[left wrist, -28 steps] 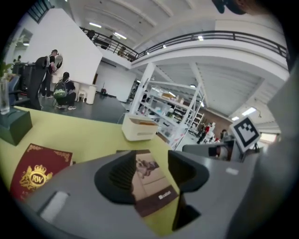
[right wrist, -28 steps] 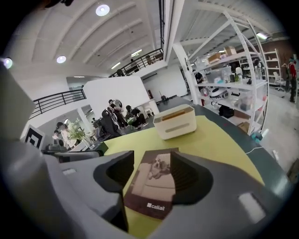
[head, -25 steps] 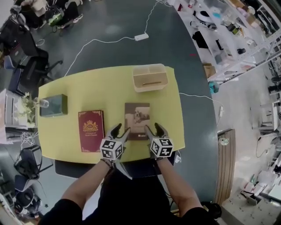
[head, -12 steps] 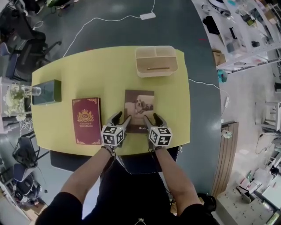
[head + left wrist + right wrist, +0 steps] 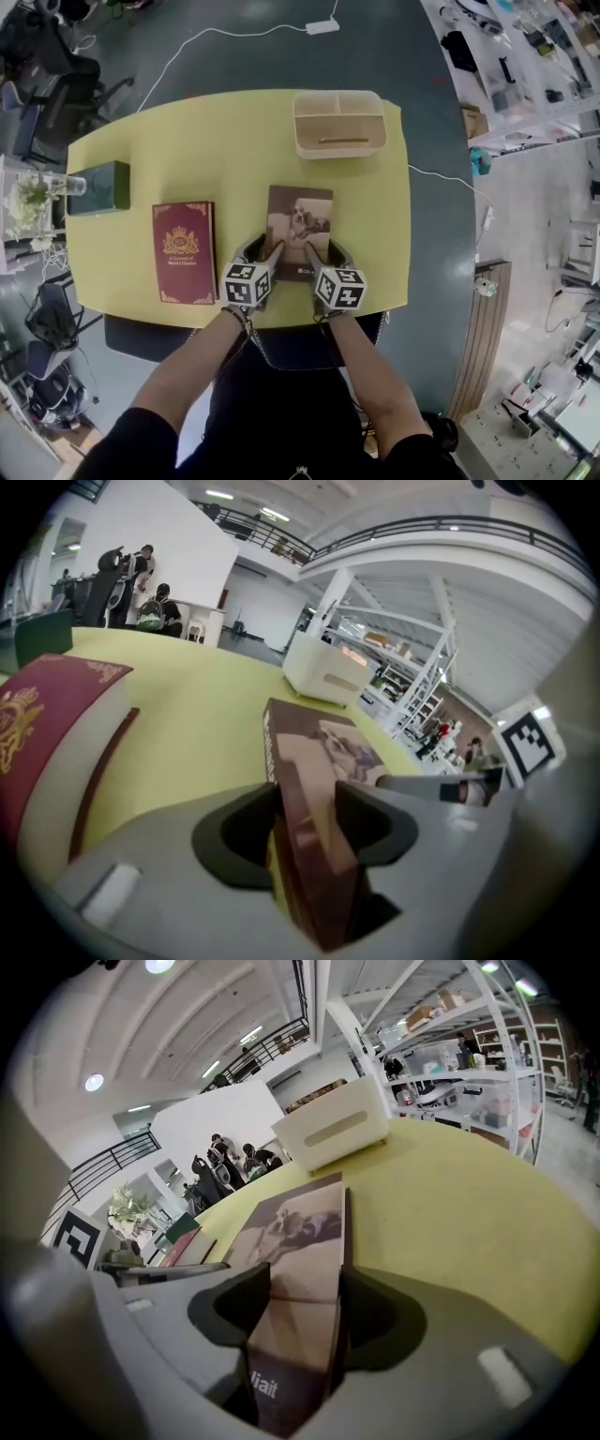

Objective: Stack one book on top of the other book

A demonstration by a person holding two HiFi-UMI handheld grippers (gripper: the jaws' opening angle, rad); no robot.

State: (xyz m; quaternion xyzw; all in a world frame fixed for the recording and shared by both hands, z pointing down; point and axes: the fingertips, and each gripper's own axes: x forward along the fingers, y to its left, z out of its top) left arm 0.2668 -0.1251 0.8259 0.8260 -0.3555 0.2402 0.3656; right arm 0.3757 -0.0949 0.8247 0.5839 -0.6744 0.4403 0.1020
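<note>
A brown book (image 5: 300,220) with a dog photo on its cover lies flat near the front of the yellow table (image 5: 234,141). A red book (image 5: 184,251) with a gold crest lies to its left, apart from it. My left gripper (image 5: 263,251) straddles the brown book's near left corner. My right gripper (image 5: 323,253) straddles its near right corner. In the left gripper view the brown book (image 5: 319,752) runs between the closing jaws of the left gripper (image 5: 302,808), with the red book (image 5: 37,705) at the left. The right gripper (image 5: 302,1302) is closing around the brown book (image 5: 300,1232) too.
A cream two-compartment tray (image 5: 339,122) stands at the table's far right edge. A dark green box (image 5: 98,187) and a vase of flowers (image 5: 37,192) sit at the far left. Office chairs and a cable lie on the floor around the table.
Both grippers have come down and forward onto the brown book's near corners, which now sit between their jaws. Neither book has moved on the table.
</note>
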